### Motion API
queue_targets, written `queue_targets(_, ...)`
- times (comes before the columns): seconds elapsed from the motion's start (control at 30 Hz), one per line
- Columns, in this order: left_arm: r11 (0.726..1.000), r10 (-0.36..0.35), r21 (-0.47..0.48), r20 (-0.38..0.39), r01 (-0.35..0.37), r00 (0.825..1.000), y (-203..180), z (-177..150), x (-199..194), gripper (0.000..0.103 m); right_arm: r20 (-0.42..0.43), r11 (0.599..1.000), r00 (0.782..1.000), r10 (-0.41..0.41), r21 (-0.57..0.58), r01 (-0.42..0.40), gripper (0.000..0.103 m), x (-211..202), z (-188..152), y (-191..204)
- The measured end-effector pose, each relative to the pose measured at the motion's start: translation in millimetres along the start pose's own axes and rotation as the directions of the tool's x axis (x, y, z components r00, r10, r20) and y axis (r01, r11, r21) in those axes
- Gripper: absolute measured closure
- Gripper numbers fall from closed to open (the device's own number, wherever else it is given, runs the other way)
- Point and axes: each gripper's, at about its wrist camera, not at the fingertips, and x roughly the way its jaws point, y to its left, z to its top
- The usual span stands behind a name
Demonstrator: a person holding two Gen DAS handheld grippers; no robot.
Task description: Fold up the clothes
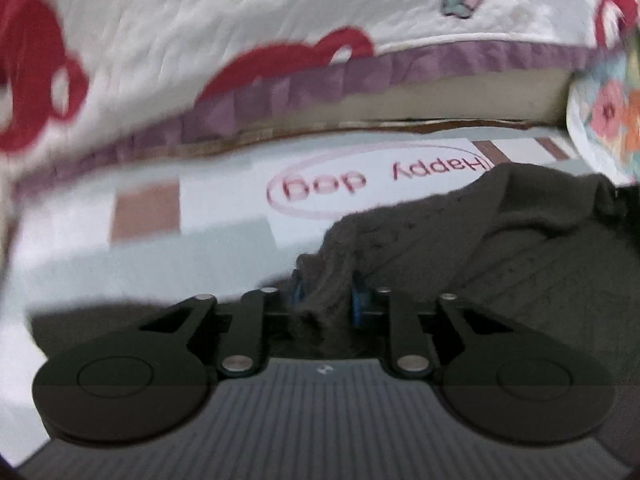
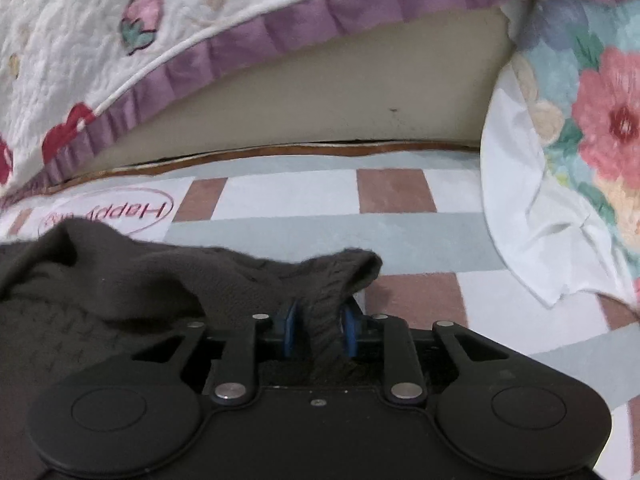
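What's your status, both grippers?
Left gripper shut on sweater. Right gripper shut on sweater too. Sweater bunched on sheet. Nothing in the way.

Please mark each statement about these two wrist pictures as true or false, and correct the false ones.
1. The left claw pinches the dark knit garment. True.
2. The right claw is open and holds nothing. False: it is shut on a bunched edge of the same garment.
3. The checked sheet carries the words "Happy dog". True.
4. The quilt has a green frill. False: the frill is purple.
5. The floral fabric lies on top of the garment. False: it lies apart.
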Motion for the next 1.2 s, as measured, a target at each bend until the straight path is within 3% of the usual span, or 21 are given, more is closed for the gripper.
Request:
queue_targets(0.07,0.999,0.007,0.05,0.032,-0.009,0.999,-4.1,9.8,-5.1,0.085,-0.036,0.991,0.999,0.034,0.131,-0.03,0.051,13.0,4.4,-17.8)
queue_targets(0.1,0.997,0.012,0.071,0.05,-0.016,0.999,-6.0,15.4,-7.4,0.085,-0.051,0.977,0.997,0.056,0.21,-0.044,0.05,19.6,6.3,-27.9)
queue_targets(0.13,0.996,0.021,0.084,0.072,-0.027,0.997,-7.5,22.5,-8.6,0.085,-0.05,0.953,0.995,0.082,0.298,-0.063,0.042,23.4,9.1,-37.1)
queue_targets(0.2,0.992,0.039,0.111,0.113,-0.052,0.993,-11.0,36.4,-9.0,0.085,-0.043,0.887,0.99,0.132,0.451,-0.099,0.04,30.2,15.5,-52.3)
queue_targets(0.23,0.991,0.043,0.12,0.133,-0.059,0.99,-12.2,43.7,-9.1,0.085,-0.07,0.9,0.988,0.135,0.425,-0.093,0.049,32.8,20.8,-49.2)
queue_targets(0.27,0.991,0.038,0.12,0.152,-0.057,0.988,-12.1,51.5,-8.8,0.086,-0.102,0.922,0.986,0.131,0.377,-0.083,0.093,35.2,26.7,-44.0)
queue_targets(0.3,0.991,0.033,0.121,0.171,-0.054,0.985,-12.1,59.4,-8.4,0.086,-0.135,0.942,0.983,0.125,0.328,-0.075,0.091,37.6,32.6,-38.7)
queue_targets(0.33,0.991,0.028,0.122,0.189,-0.052,0.982,-12.0,67.2,-8.1,0.086,-0.099,0.958,0.99,0.101,0.279,-0.069,0.091,30.3,38.2,-33.3)
queue_targets(0.43,0.991,0.013,0.124,0.245,-0.045,0.97,-11.9,90.8,-7.2,0.086,0.079,0.987,0.997,0.009,0.162,-0.022,0.094,-0.7,55.5,-21.4)
queue_targets(0.5,0.993,0.016,0.111,0.286,-0.05,0.958,-13.4,102.9,-6.5,0.086,0.214,0.992,0.975,-0.064,0.118,0.039,0.094,-19.8,65.7,-20.4)
queue_targets(0.57,0.993,0.073,0.062,0.348,-0.101,0.934,-13.8,108.9,0.0,0.084,0.255,0.996,0.964,-0.076,0.062,0.062,0.094,-19.6,69.3,-17.6)
queue_targets(0.6,0.99,0.12,0.024,0.362,-0.138,0.924,-13.1,108.5,8.0,0.075,0.259,0.996,0.962,-0.086,0.03,0.08,0.094,-15.1,68.8,-14.3)
queue_targets(0.67,0.978,0.209,-0.042,0.299,-0.206,0.931,-11.3,106.0,30.9,0.062,0.216,0.991,0.969,-0.12,-0.037,0.131,0.087,3.5,64.6,-7.2)
queue_targets(0.7,0.976,0.218,-0.053,0.242,-0.212,0.945,-10.6,102.3,38.3,0.062,0.188,0.987,0.972,-0.143,-0.05,0.154,0.086,10.7,63.3,-6.6)
queue_targets(0.8,0.987,0.161,-0.052,0.157,-0.155,0.974,-11.4,76.8,41.6,0.057,0.159,0.987,0.974,-0.162,0.017,0.162,0.076,7.9,55.7,-14.5)
queue_targets(0.87,0.992,0.126,-0.001,0.119,-0.127,0.985,-13.9,56.0,35.8,0.054,0.176,0.986,0.971,-0.16,0.075,0.149,0.062,-8.8,50.1,-27.5)
queue_targets(1.0,0.988,0.135,0.074,0.04,-0.138,0.99,-11.3,17.2,17.8,0.053,0.177,0.961,0.963,-0.204,0.222,0.163,0.059,-47.3,39.7,-72.3)
queue_targets(1.2,0.977,0.212,-0.022,-0.031,-0.213,0.977,29.0,-22.2,-24.7,0.048,0.129,0.894,0.973,-0.19,0.433,0.117,0.059,-97.4,-6.2,-126.7)
